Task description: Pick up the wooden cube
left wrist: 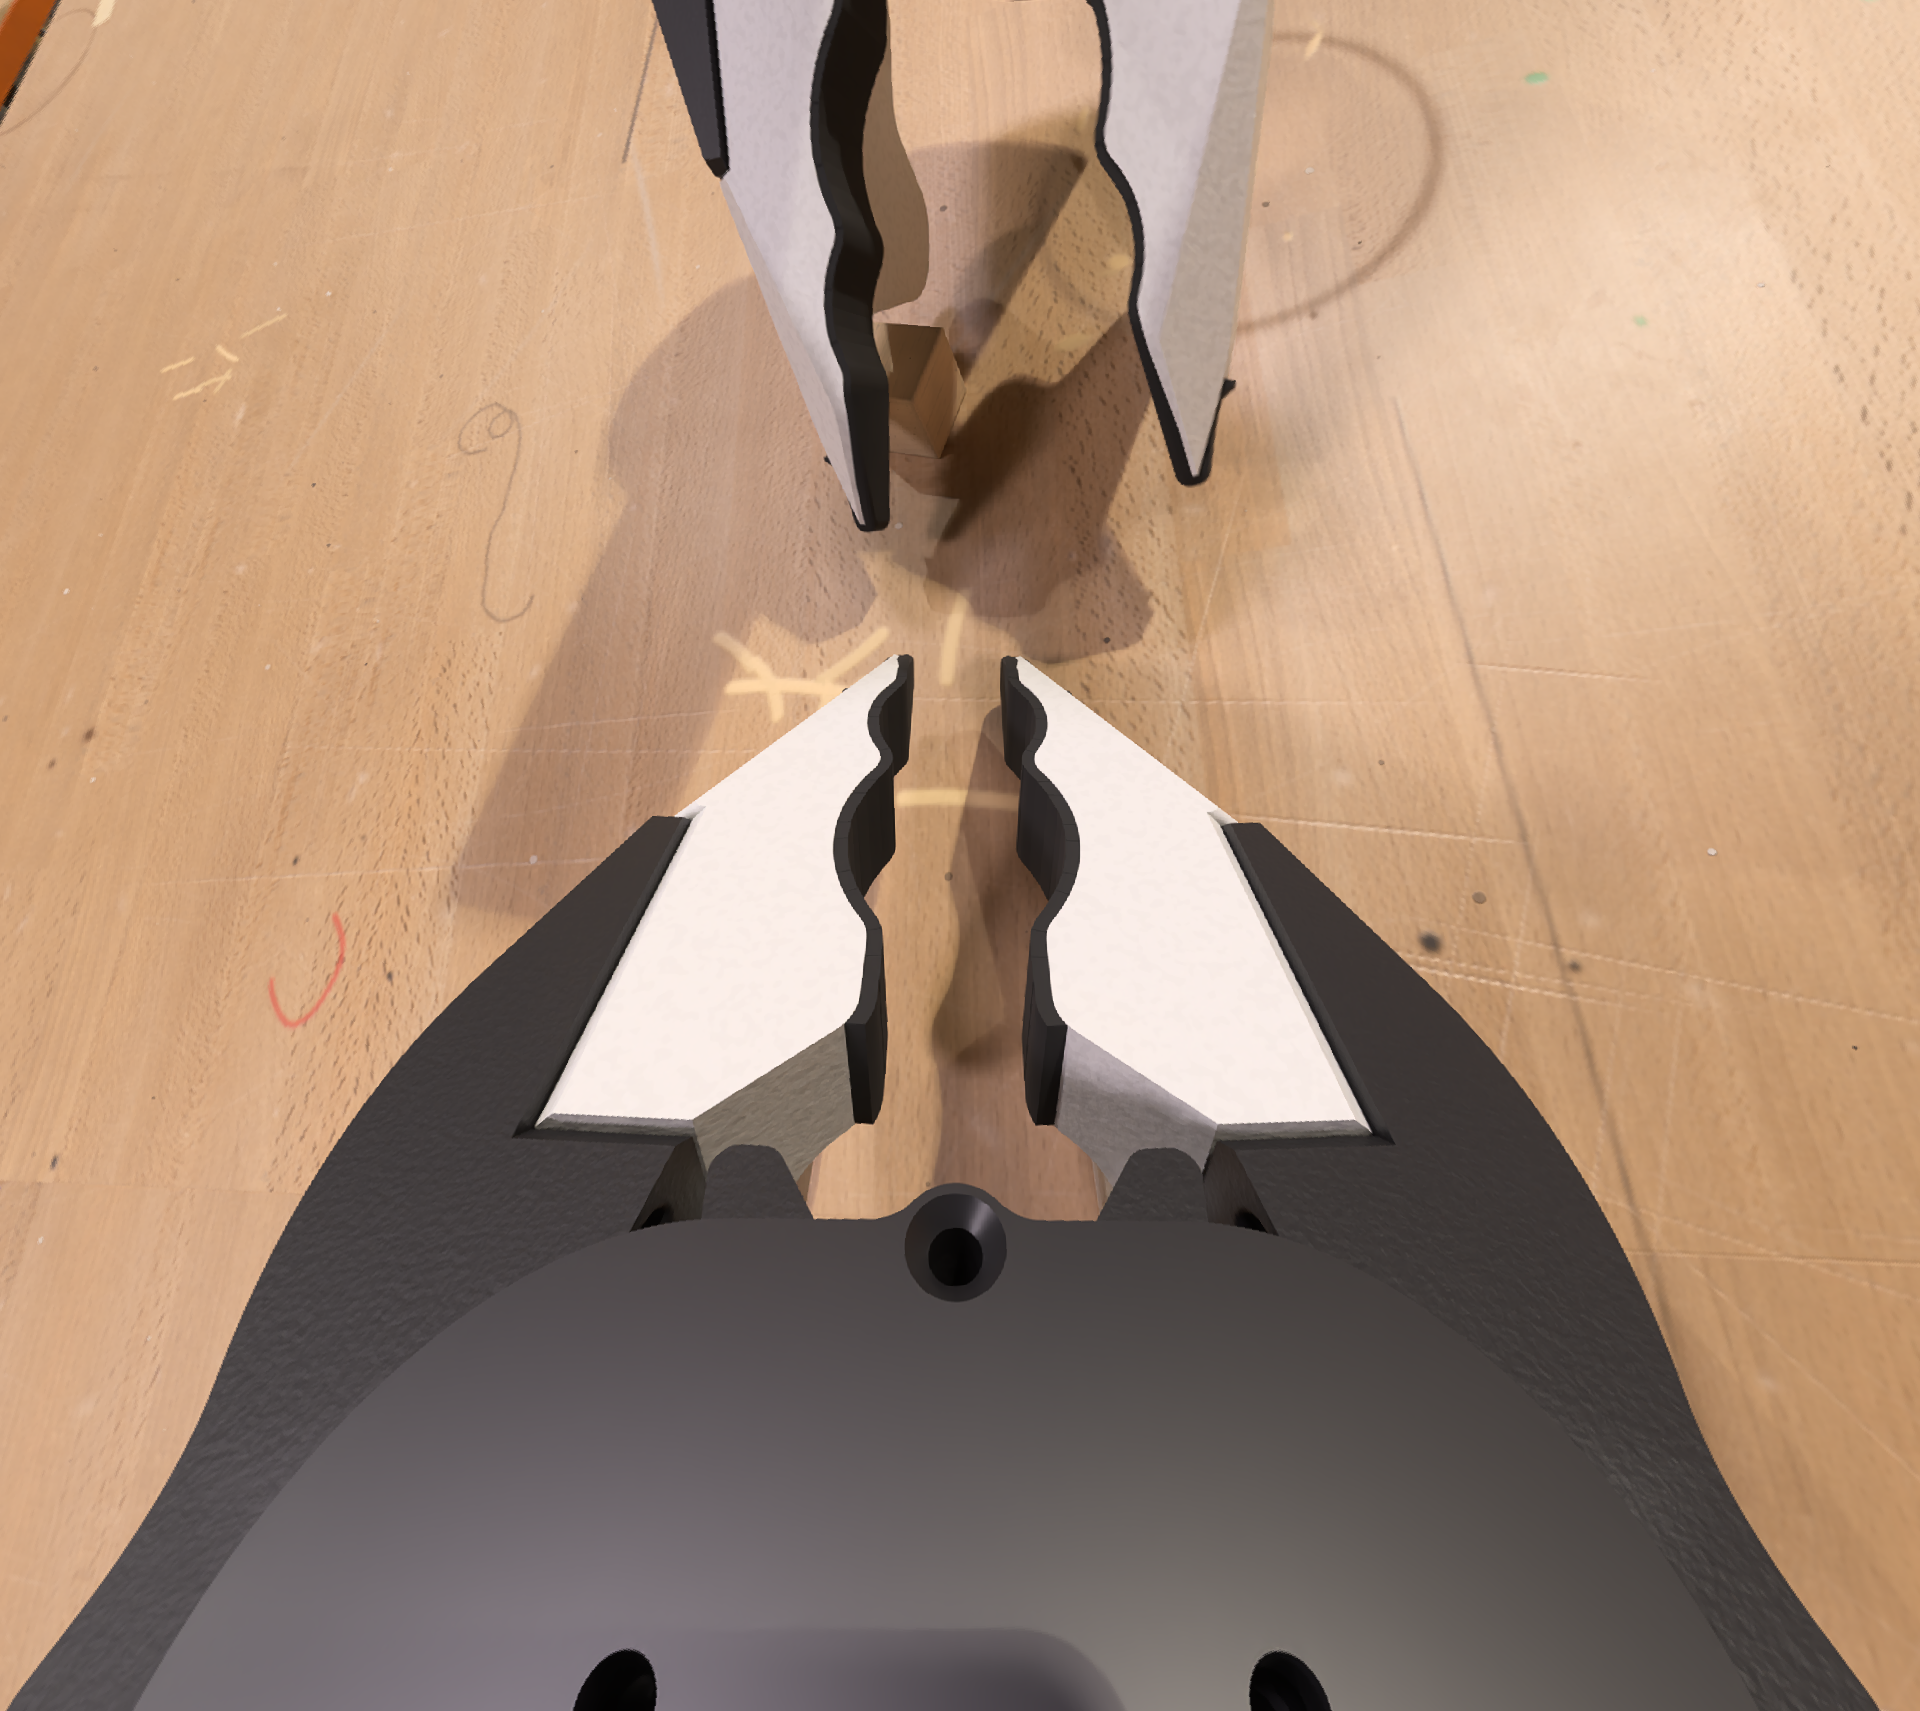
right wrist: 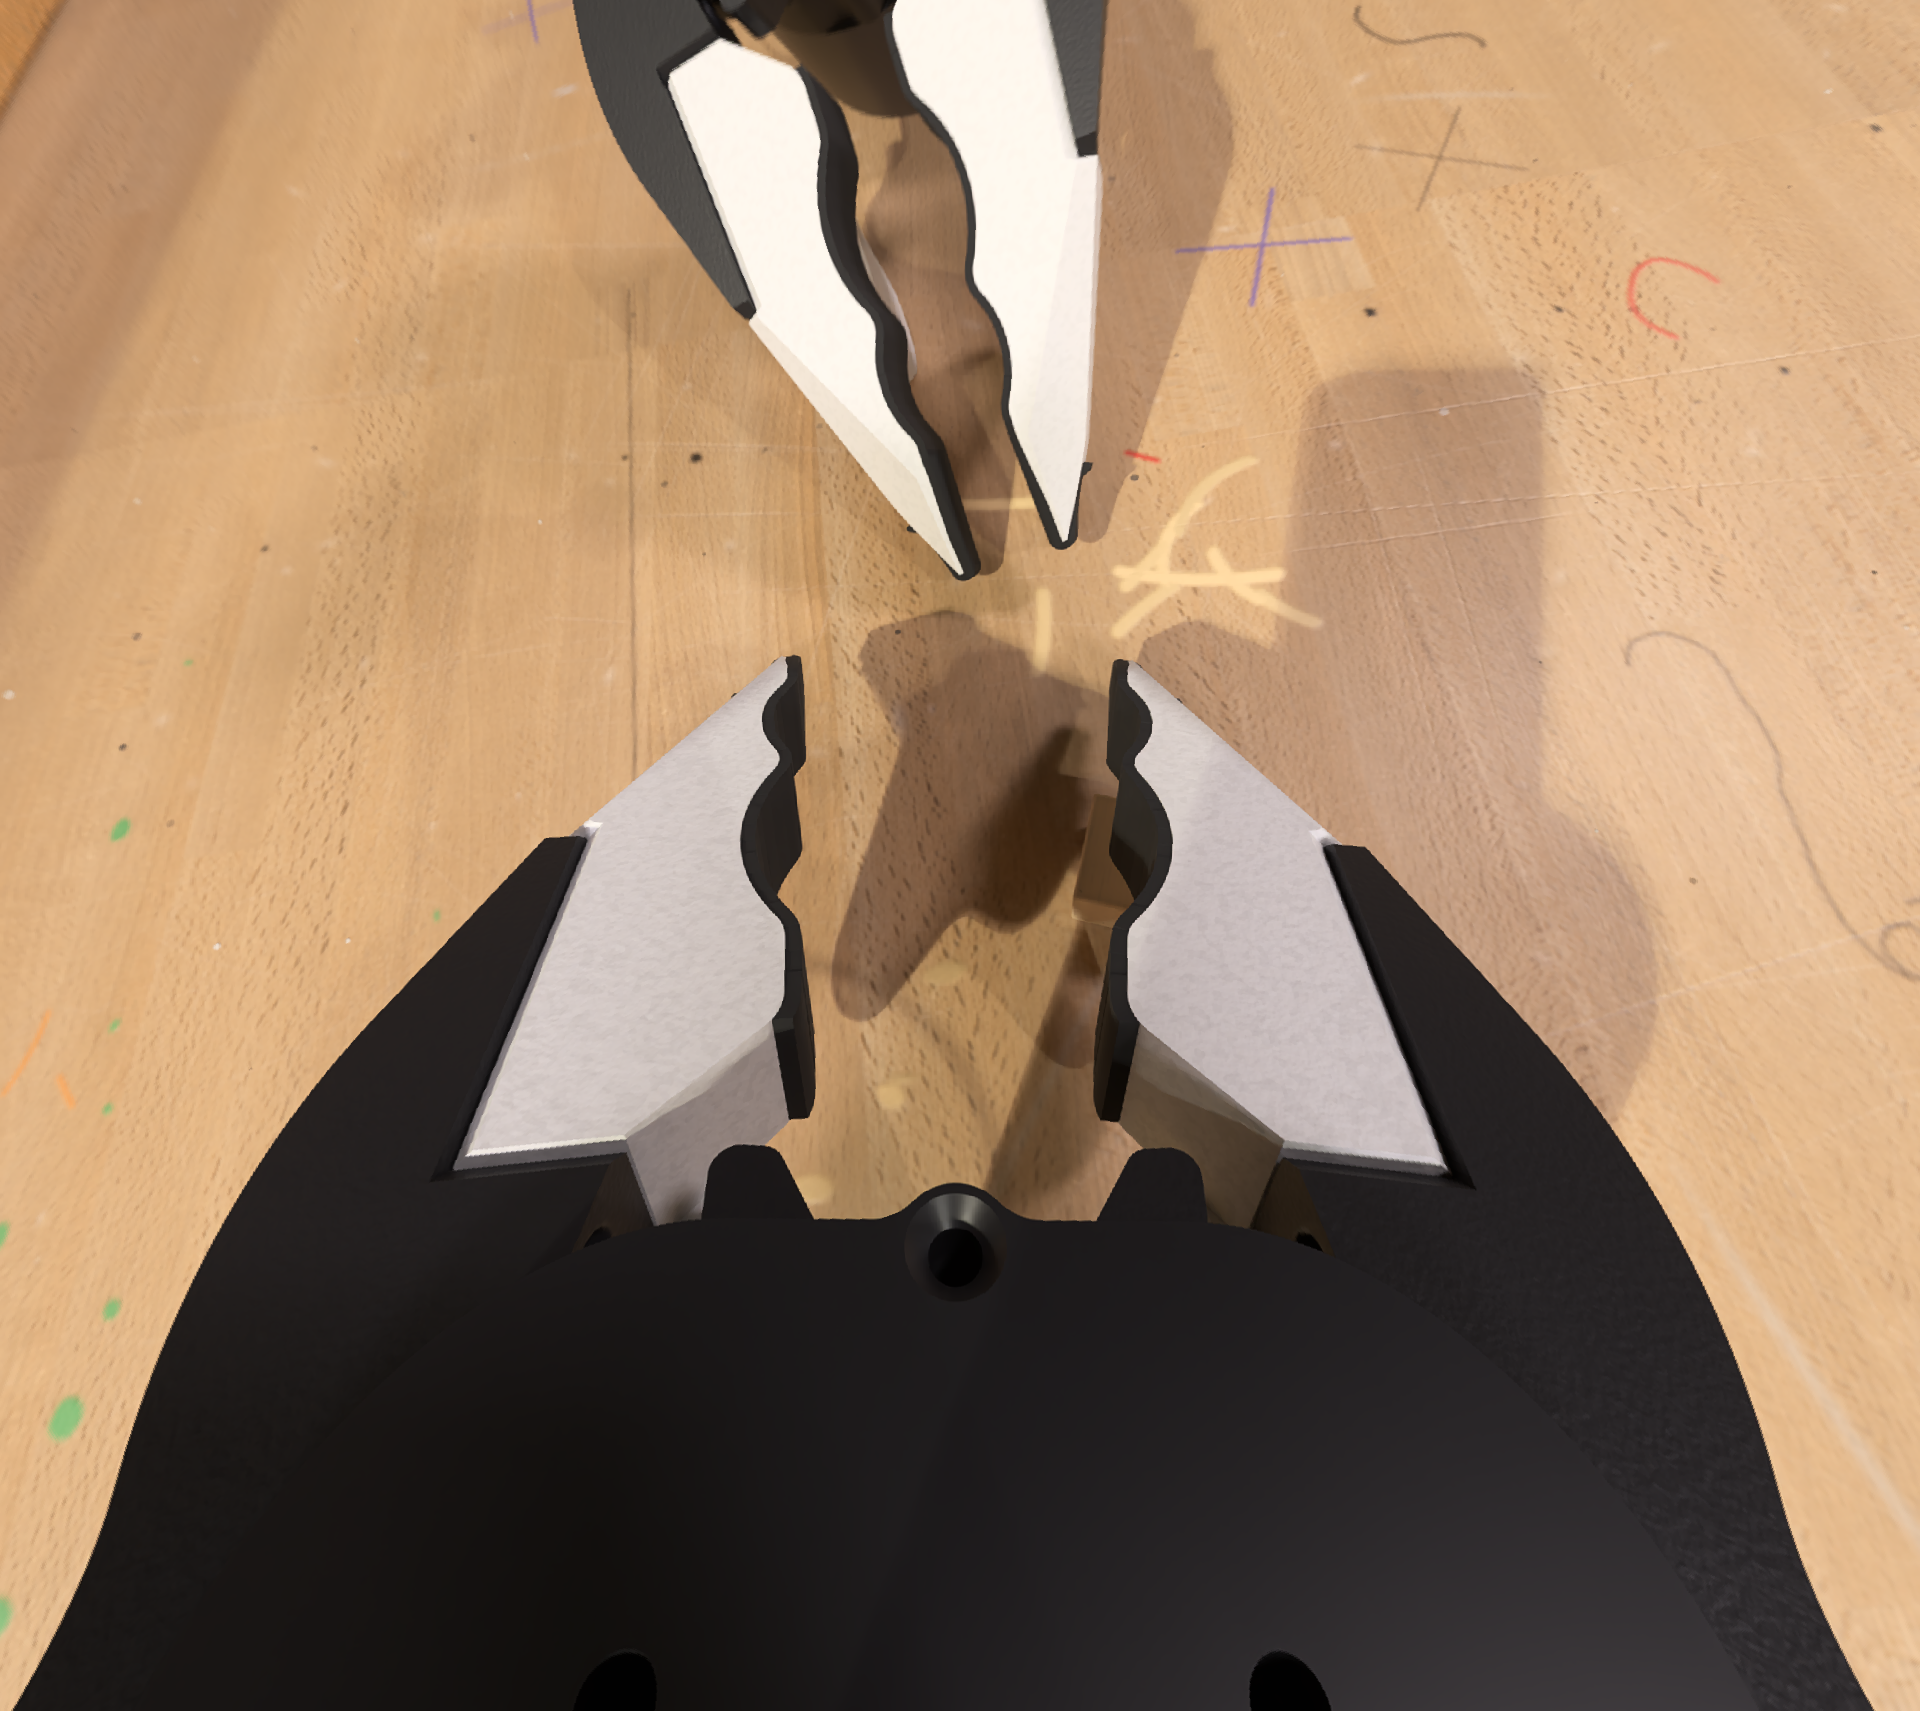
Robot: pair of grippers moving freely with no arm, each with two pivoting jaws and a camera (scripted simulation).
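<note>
Scuffed wooden workbench (left wrist: 312, 518), pen scribbles, green paint flecks. Small wooden cube (left wrist: 925, 388) sits on bench between spread fingers of right gripper (left wrist: 1029, 498), touching one pad. Left gripper (left wrist: 956, 674) nearly together, empty, hovering near. Cube looks light, rigid, smooth; squeeze opposite flat faces.

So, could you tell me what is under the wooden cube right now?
The wooden cube sits against one finger of the open right gripper, above the scuffed wooden table. A shadowed tabletop shows below it; that finger hides its near side, so contact is unclear.
</note>
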